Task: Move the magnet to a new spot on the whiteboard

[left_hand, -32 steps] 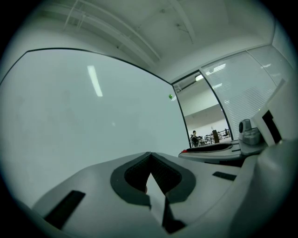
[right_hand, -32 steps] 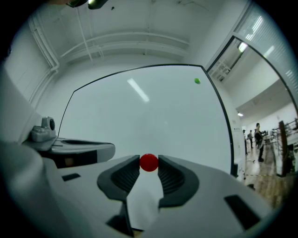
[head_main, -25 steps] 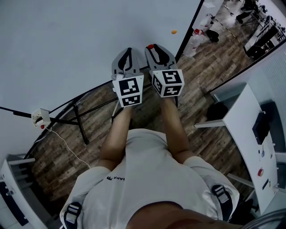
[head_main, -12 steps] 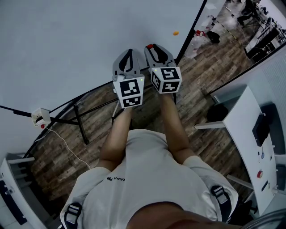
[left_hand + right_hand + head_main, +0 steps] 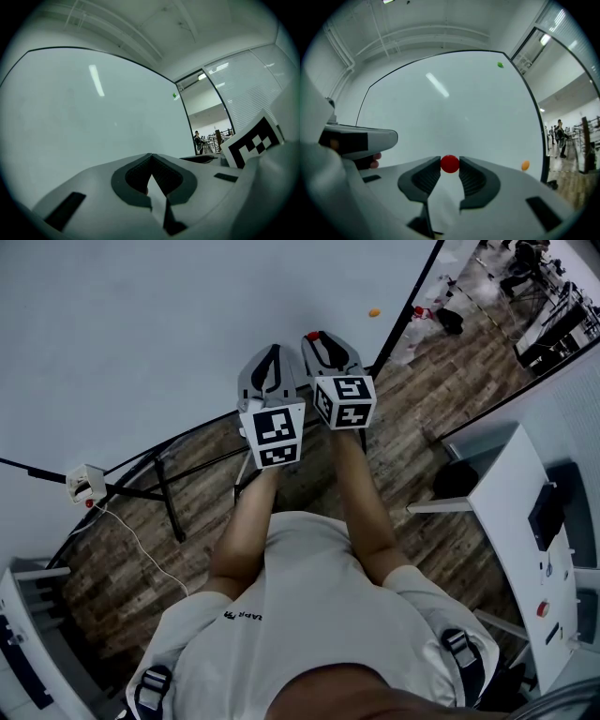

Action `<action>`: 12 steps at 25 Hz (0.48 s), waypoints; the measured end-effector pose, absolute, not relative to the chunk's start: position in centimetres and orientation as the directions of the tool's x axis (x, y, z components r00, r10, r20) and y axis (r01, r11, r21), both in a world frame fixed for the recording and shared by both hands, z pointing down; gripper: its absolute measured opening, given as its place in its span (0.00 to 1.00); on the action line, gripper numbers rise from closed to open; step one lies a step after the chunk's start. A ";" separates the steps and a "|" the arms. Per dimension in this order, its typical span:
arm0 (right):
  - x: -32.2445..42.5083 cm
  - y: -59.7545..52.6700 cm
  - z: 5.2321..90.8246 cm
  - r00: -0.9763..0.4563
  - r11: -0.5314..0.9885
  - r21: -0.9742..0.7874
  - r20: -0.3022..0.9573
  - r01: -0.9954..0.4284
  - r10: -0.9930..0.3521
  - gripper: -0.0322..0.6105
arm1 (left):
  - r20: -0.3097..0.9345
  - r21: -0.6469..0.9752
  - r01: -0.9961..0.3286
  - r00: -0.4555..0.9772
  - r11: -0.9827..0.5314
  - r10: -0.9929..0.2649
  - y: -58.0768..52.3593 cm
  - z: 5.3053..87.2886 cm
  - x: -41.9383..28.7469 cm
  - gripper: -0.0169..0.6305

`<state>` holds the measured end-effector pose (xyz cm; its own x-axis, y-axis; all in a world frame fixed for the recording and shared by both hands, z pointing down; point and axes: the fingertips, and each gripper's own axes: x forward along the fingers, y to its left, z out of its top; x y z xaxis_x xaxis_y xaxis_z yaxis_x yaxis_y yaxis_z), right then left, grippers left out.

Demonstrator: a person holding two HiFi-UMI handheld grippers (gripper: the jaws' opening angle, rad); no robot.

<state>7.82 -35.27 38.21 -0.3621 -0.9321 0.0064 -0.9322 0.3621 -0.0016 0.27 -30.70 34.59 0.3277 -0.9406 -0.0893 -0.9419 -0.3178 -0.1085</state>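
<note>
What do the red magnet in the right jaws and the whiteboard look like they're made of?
The red magnet looks like smooth moulded plastic, evenly coloured, slightly glossy. The whiteboard is probably coated steel or melamine: glossy, mirroring a light streak.

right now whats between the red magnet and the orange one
Only bare whiteboard between the red magnet, in the right gripper, and the orange magnet; right gripper view shows it.
</note>
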 end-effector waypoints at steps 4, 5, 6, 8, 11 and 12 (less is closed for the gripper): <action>7.4 -35.7 38.5 -0.365 0.365 -0.007 0.013 -0.931 -0.931 0.25 | -0.089 -0.106 -0.943 0.324 -0.315 -0.942 -30.8 34.6 -0.1 0.03; 7.3 -35.8 38.6 -0.365 0.365 -0.011 0.016 -0.931 -0.931 0.25 | -0.090 -0.106 -0.944 0.323 -0.313 -0.942 -30.8 34.6 -0.2 0.03; 7.3 -35.9 38.8 -0.365 0.365 -0.014 0.019 -0.931 -0.931 0.25 | -0.091 -0.106 -0.944 0.322 -0.312 -0.942 -30.8 34.5 -0.2 0.03; 7.3 -36.2 39.1 -0.361 0.361 -0.018 0.028 -0.932 -0.932 0.25 | -0.094 -0.107 -0.945 0.320 -0.310 -0.943 -30.8 34.4 -0.4 0.03; 7.0 -36.5 39.7 -0.362 0.361 -0.022 0.038 -0.932 -0.931 0.25 | -0.094 -0.107 -0.945 0.319 -0.309 -0.943 -30.9 34.5 -0.6 0.03; 6.9 -36.6 39.8 -0.363 0.363 -0.024 0.040 -0.932 -0.931 0.25 | -0.093 -0.107 -0.945 0.319 -0.310 -0.943 -30.9 34.5 -0.7 0.03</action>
<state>6.88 -36.59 39.78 -0.3633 -0.9308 0.0402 -0.9316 0.3626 -0.0244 -0.68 -30.92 34.53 0.3195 -0.9430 -0.0933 -0.9449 -0.3096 -0.1067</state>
